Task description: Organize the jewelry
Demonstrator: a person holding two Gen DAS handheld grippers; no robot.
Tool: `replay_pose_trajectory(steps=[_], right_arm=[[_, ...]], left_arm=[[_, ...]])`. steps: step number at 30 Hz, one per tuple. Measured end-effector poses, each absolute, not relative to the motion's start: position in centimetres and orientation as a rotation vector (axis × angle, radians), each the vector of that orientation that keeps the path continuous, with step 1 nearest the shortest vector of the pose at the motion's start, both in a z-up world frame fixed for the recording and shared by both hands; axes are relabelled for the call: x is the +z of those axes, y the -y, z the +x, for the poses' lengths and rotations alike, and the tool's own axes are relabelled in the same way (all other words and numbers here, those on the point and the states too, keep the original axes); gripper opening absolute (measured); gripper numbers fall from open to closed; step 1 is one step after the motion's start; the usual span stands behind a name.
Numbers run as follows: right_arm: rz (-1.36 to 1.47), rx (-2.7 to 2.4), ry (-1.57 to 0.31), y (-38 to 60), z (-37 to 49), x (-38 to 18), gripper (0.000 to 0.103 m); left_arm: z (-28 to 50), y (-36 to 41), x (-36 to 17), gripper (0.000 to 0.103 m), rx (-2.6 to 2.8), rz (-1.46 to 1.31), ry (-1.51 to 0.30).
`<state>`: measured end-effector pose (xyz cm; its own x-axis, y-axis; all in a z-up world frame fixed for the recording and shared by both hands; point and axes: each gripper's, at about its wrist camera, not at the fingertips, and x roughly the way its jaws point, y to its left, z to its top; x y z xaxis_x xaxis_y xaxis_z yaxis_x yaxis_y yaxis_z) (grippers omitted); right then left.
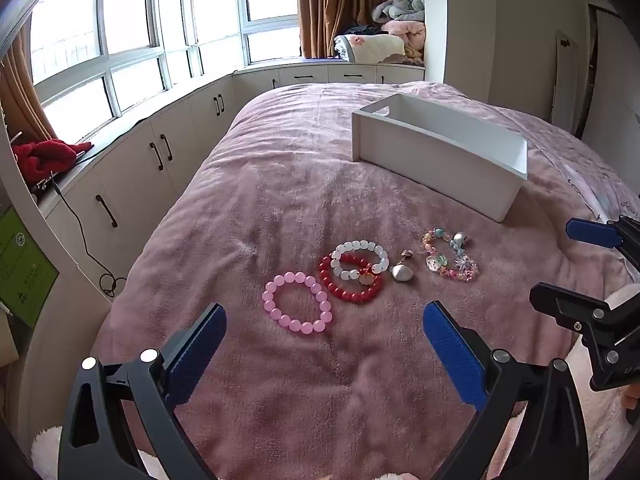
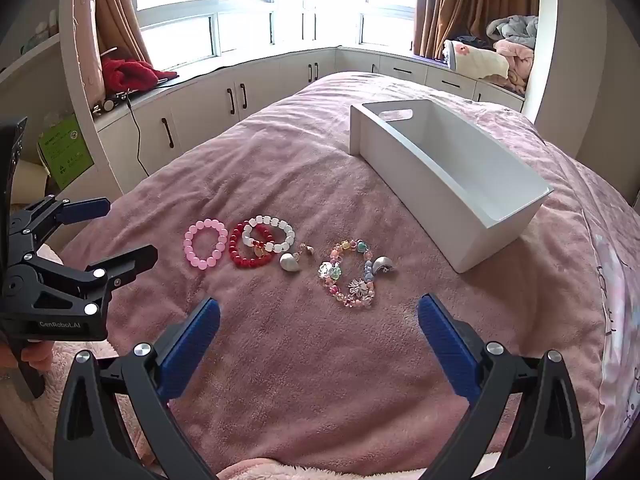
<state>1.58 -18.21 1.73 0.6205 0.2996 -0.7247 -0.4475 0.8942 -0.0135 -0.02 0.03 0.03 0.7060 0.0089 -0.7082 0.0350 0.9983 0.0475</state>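
Four bead bracelets lie in a row on the pink bedspread [image 1: 304,184]: a pink bracelet [image 1: 289,279] [image 2: 210,223], a red bracelet [image 1: 352,297] [image 2: 248,263] with a white bracelet [image 1: 360,245] [image 2: 266,220] overlapping it, and a multicoloured charm bracelet [image 1: 434,236] [image 2: 352,300]. One silver shell-shaped piece [image 1: 402,273] [image 2: 290,263] rests between them, another [image 1: 460,238] [image 2: 384,265] beside the charm bracelet. Behind stands an empty white box [image 1: 440,168] [image 2: 420,184]. My left gripper [image 1: 324,308] [image 2: 128,228] hovers open just short of the pink bracelet. My right gripper [image 2: 319,302] [image 1: 560,264] hovers open near the charm bracelet. Neither holds anything.
White window cabinets [image 1: 160,160] curve round the bed's left and far sides. A red cloth [image 1: 48,156] and a black cable [image 1: 80,232] lie on the sill. Folded blankets [image 1: 392,36] are piled at the back right. A green carton [image 2: 66,152] stands on the left.
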Motion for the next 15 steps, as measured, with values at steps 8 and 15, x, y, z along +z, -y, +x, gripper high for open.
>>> replay_pose_trajectory(steps=[8,15], right_arm=[[-0.237,0.431,-0.777,17.8,1.0,2.0,0.098],[-0.273,0.444,-0.755,17.1,0.4,1.7,0.098]], left_arm=[[0.4,-0.7,0.0,0.1,-0.026,0.039,-0.793],[0.0,-0.8,-0.3,0.1,-0.004,-0.001,-0.788]])
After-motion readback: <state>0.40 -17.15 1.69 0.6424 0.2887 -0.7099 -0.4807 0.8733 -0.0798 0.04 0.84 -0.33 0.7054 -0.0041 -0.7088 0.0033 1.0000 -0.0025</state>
